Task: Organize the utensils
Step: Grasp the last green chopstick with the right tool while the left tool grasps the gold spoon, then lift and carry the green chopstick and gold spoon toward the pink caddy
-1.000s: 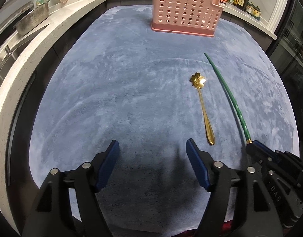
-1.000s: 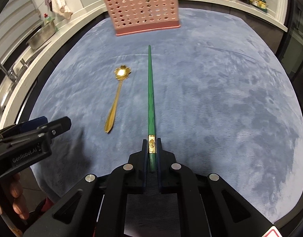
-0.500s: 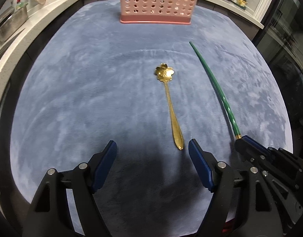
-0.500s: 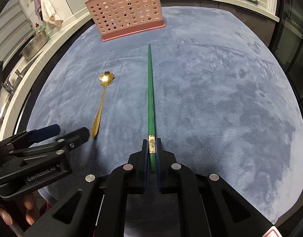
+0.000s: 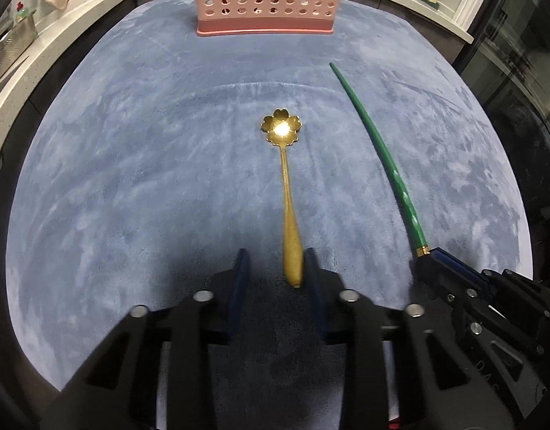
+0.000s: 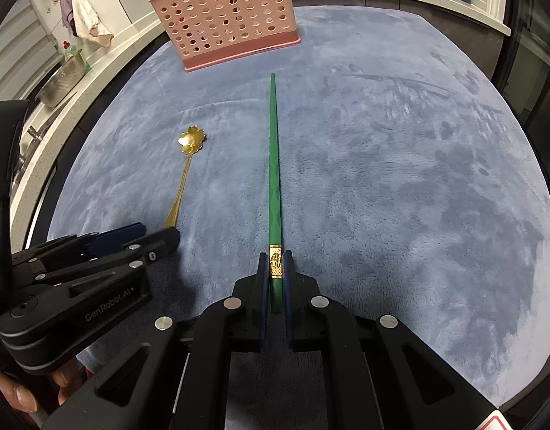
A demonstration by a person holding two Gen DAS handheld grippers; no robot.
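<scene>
Your two grippers work one spoon and one chopstick on the blue table.
Your left gripper [image 5: 276,268] is closing its jaws around the gold spoon [image 5: 287,197] handle, right pad beside it, left pad apart. Your right gripper [image 6: 275,272] is clenched on the green chopstick [image 6: 274,165], tip toward the one pink basket [image 6: 232,25] at the far edge.

**Legible text: one brand mark**

"GenRobot.AI", pale lettering on the black plastic body of the left gripper [image 6: 151,236], seen in the right wrist view, left of the right gripper. In the left wrist view, faint letters on the black body of the right gripper [image 5: 427,255] read roughly "DAS"; uncertain. Labels on the far bottles are too small to read.
</scene>
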